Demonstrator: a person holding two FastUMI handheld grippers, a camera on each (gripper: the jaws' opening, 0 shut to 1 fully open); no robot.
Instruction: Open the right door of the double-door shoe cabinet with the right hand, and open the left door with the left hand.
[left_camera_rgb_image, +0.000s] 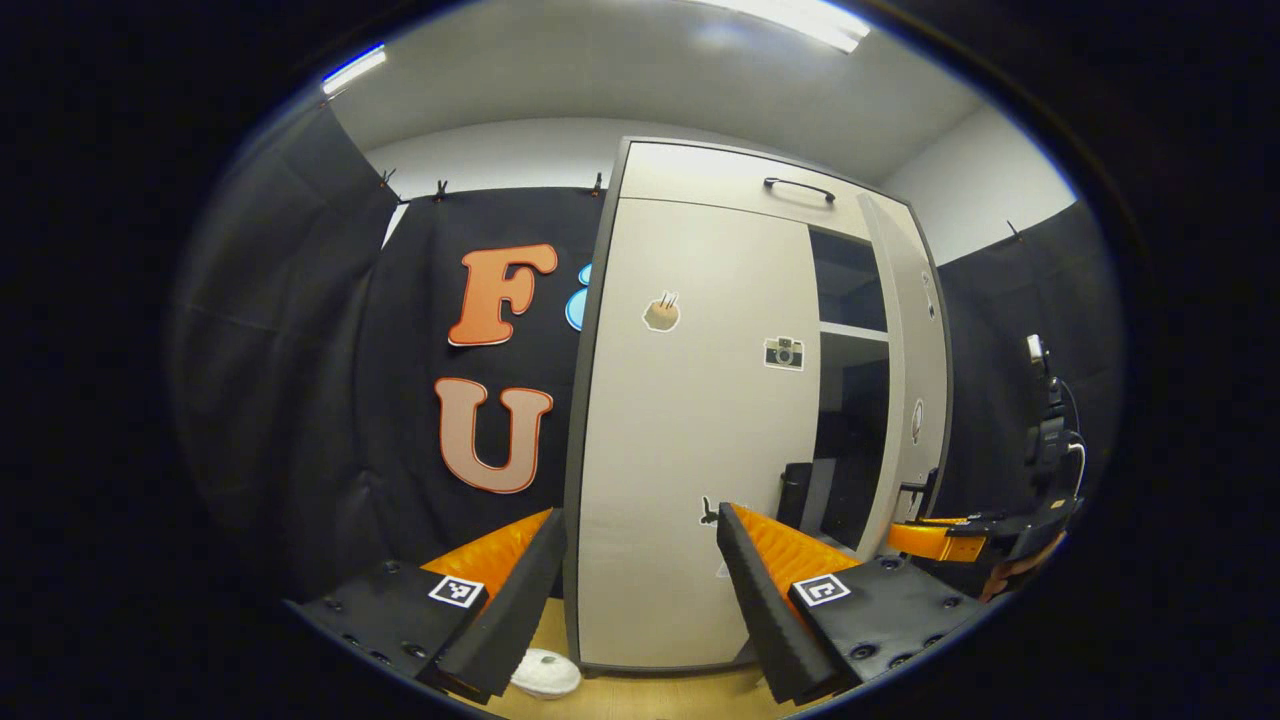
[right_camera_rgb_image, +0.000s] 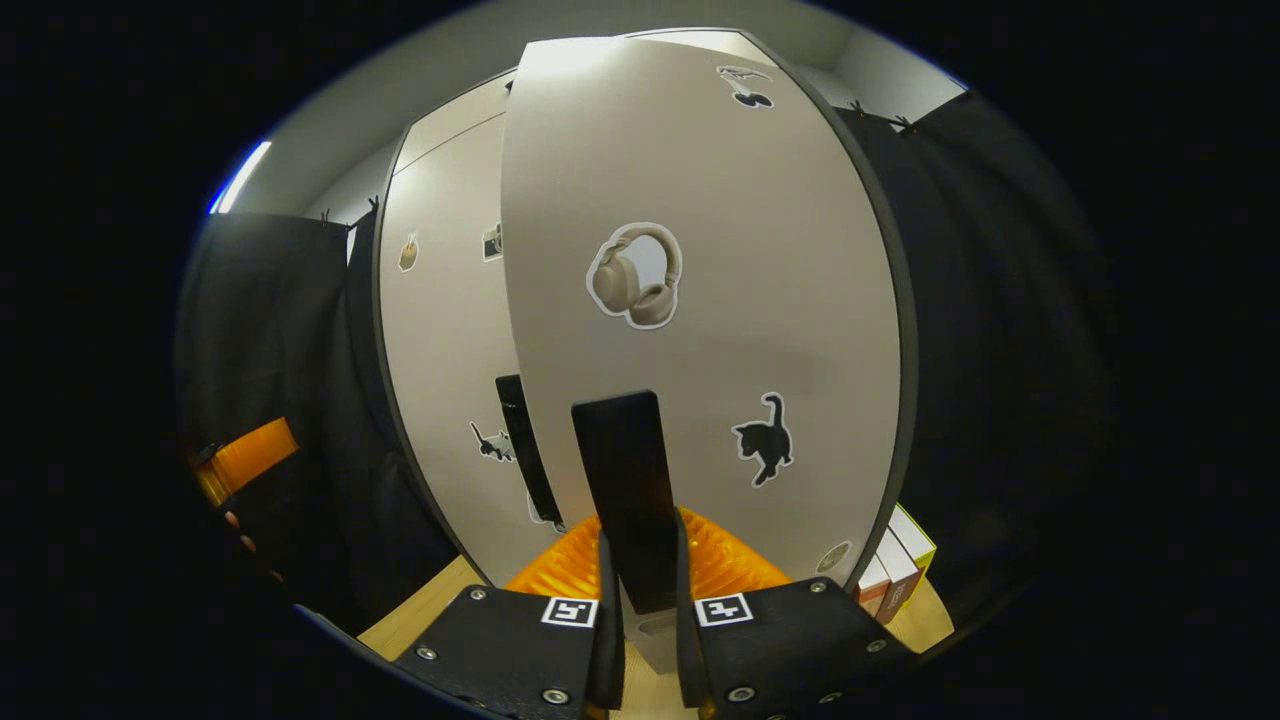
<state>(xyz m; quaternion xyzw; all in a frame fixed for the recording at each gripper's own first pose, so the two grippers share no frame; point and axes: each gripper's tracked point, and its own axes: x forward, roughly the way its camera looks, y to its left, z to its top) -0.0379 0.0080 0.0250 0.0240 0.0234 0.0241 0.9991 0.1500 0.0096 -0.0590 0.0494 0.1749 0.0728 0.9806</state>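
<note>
The shoe cabinet's left door (left_camera_rgb_image: 690, 420) is a pale panel with stickers and stands closed in the left gripper view. My left gripper (left_camera_rgb_image: 640, 545) is open in front of its lower part, fingers wide apart and holding nothing. The right door (left_camera_rgb_image: 905, 360) is swung partly outward, baring dark shelves (left_camera_rgb_image: 850, 330). In the right gripper view, the right door (right_camera_rgb_image: 720, 300) carries headphone and cat stickers. My right gripper (right_camera_rgb_image: 640, 565) is shut on its black upright handle (right_camera_rgb_image: 620, 470). The left door (right_camera_rgb_image: 440, 330) and its black handle (right_camera_rgb_image: 522, 450) lie behind to the left.
A top drawer with a black handle (left_camera_rgb_image: 800, 188) sits above the doors. A white object (left_camera_rgb_image: 545, 672) lies on the wooden floor by the cabinet's left corner. Coloured boxes (right_camera_rgb_image: 900, 570) stand beside the cabinet's right side. Black cloth walls close in on both sides.
</note>
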